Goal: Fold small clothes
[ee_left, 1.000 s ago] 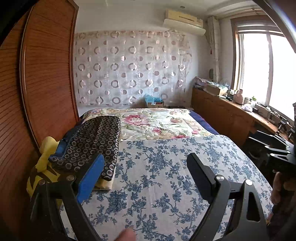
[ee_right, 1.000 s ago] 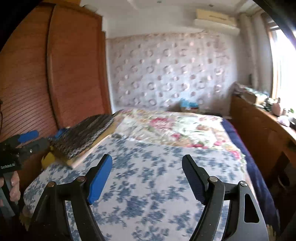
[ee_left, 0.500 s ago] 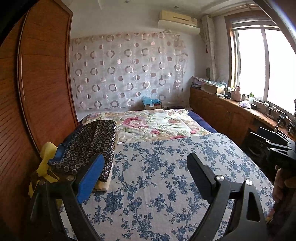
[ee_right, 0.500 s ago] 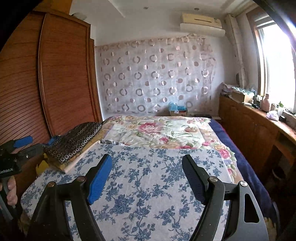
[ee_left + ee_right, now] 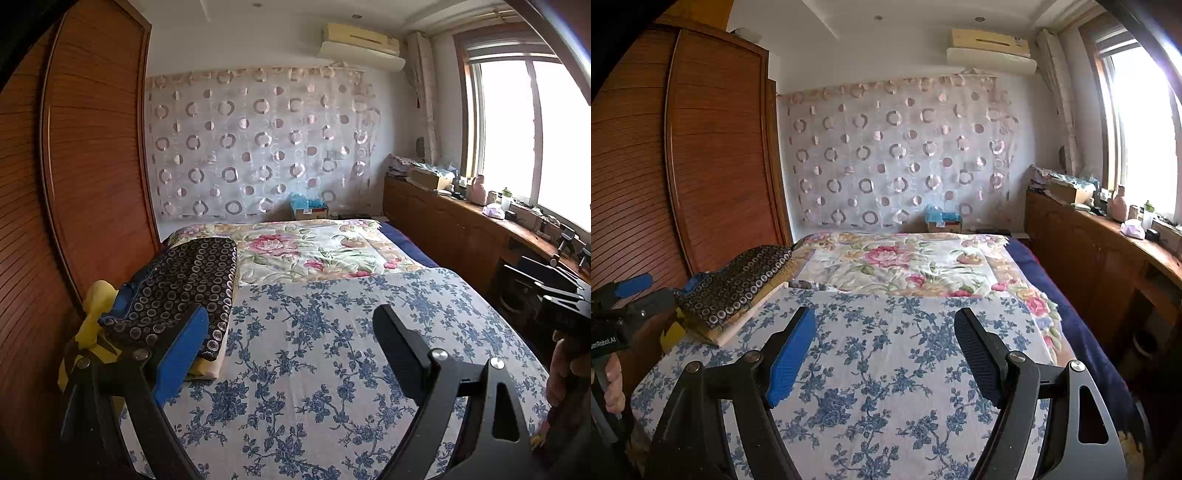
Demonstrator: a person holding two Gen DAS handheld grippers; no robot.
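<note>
On the bed (image 5: 314, 369) with its blue-flowered sheet, folded clothes (image 5: 184, 284) lie stacked at the far left, while left gripper (image 5: 291, 343) and right gripper (image 5: 884, 345) hover with fingers spread, empty.

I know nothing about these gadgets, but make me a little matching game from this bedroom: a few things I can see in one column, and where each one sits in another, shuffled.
Things:
1. dark circle-print clothes
2. air conditioner
3. pink-flowered quilt
4. left gripper

Places:
A. high on the wall, near the ceiling
B. spread over the far half of the bed
C. stacked at the bed's left edge, beside the wooden wardrobe
D. open above the blue-flowered sheet, nothing between its fingers

Pairs: 1-C, 2-A, 3-B, 4-D
</note>
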